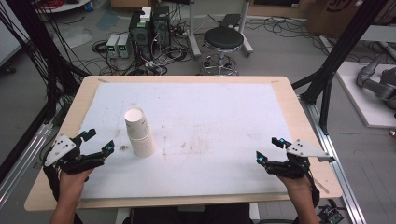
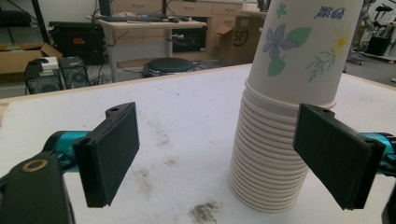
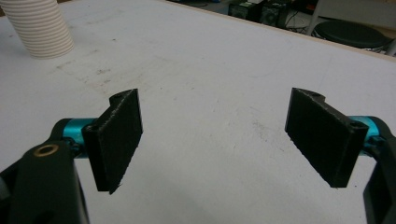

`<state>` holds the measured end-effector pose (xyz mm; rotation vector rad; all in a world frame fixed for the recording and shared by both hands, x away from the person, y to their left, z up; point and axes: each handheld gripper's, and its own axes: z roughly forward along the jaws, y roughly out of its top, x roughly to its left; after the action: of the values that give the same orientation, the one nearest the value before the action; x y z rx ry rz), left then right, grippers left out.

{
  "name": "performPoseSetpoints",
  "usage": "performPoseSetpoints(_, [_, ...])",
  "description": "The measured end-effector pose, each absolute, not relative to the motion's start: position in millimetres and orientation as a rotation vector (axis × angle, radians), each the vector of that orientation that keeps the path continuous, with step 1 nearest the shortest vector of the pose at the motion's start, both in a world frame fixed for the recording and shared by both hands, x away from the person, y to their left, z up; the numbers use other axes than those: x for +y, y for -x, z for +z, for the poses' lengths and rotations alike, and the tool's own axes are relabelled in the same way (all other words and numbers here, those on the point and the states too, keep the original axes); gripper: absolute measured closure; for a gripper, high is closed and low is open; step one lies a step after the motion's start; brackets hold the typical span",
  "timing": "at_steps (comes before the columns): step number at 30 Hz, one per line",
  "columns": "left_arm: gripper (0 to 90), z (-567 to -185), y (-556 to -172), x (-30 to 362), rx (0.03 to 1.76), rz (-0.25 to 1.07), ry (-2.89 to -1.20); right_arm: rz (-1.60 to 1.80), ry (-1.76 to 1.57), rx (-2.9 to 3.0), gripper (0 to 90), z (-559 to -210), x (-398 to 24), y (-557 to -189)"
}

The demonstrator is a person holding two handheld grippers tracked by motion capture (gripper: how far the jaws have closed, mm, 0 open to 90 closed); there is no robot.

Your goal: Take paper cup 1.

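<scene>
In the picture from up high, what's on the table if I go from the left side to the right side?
Left tool → stack of paper cups, standing upside down → stained patch of the white table cover → right tool.

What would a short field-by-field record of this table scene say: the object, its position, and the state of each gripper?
object: stack of upside-down white paper cups, flower print on the top one
position: left part of the white-covered wooden table, standing upright
left gripper: jaws open, beside the stack, not touching
right gripper: jaws open, nothing between, far from the stack
</scene>
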<state>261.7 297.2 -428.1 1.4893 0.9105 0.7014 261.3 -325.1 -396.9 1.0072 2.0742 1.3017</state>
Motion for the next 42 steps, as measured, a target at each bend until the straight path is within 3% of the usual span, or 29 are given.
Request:
performPoseSetpoints(30, [14.4, -425, -257, 297, 0.891, 0.648, -1.480, 1.329, -1.014, 2.102, 19.2, -399, -315, -261])
performPoseSetpoints(42, [14.4, -402, -255, 285, 0.814, 0.606, -1.505, 1.330, -0.996, 2.119, 19.2, -399, -315, -258])
